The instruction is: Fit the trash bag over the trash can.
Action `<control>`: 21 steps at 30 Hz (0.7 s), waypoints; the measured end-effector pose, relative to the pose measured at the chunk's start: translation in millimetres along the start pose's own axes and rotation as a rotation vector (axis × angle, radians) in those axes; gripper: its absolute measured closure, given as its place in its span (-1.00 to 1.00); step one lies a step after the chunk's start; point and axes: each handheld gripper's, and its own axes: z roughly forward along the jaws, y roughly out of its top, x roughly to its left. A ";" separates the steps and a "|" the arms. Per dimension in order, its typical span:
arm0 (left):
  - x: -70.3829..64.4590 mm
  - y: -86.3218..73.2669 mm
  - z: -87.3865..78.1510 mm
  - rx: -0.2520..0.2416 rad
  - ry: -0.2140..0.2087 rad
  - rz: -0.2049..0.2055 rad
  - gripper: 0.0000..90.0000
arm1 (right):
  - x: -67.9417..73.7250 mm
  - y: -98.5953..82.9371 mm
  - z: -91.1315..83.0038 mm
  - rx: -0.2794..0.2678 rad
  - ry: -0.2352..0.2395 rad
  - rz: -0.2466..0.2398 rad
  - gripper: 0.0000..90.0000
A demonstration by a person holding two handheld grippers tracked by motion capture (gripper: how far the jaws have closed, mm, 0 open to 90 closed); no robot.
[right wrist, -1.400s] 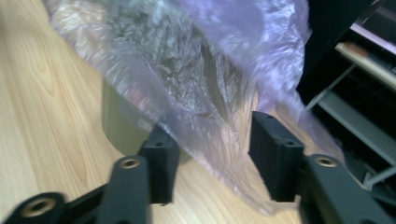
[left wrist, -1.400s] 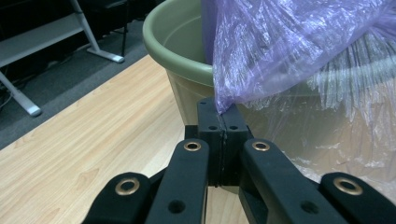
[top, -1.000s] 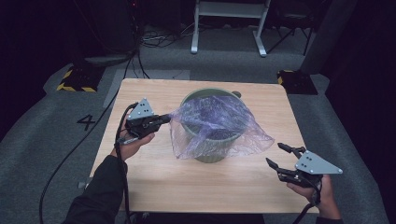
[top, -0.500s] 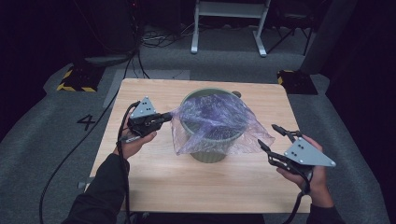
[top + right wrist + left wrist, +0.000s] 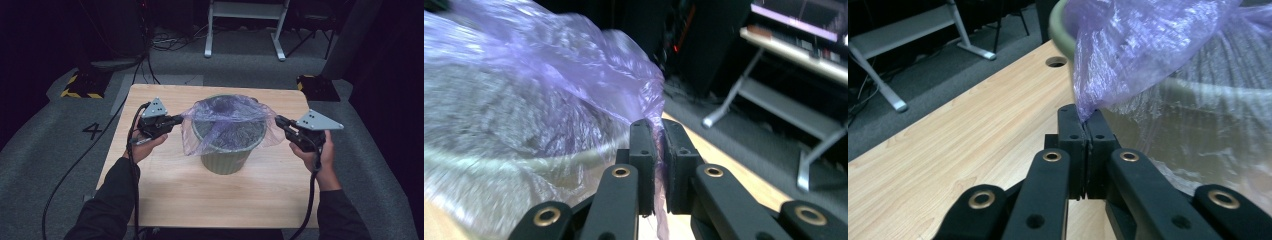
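Note:
A grey-green bin (image 5: 226, 159) stands in the middle of the wooden table (image 5: 200, 195). A thin purple plastic bag (image 5: 227, 116) is stretched over its mouth. My left gripper (image 5: 179, 119) is shut on the bag's left edge, level with the rim. In the left gripper view the jaws of my left gripper (image 5: 1087, 122) pinch a gathered corner of the bag (image 5: 1133, 55) beside the bin's rim (image 5: 1060, 35). My right gripper (image 5: 278, 122) is shut on the bag's right edge. In the right gripper view film of the bag (image 5: 539, 85) runs between the jaws of my right gripper (image 5: 658, 131).
A white metal frame (image 5: 245, 20) stands on the grey floor beyond the table. Yellow-black striped blocks (image 5: 80, 86) lie at the far left, a dark one (image 5: 316, 86) at the far right. A cable hole (image 5: 1056, 62) sits in the tabletop near the bin.
My right gripper rose from the table's right front, moved in to the bag's right edge and shut on it. The bag now spreads wider across the bin's mouth. The left gripper kept its hold.

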 end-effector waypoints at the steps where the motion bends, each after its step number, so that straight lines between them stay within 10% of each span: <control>1: 1.2 -0.3 2.0 0.006 0.004 -0.002 0.95 | -2.3 -0.5 5.6 0.019 0.003 0.015 0.90; 13: 13.0 -3.9 -3.2 -0.043 0.081 -0.052 0.16 | -11.2 -2.5 35.4 0.082 0.005 0.074 1.00; 21: 1.3 -14.6 -45.0 -0.139 -0.026 -0.072 -0.54 | -9.7 1.1 27.7 0.068 0.004 0.072 1.00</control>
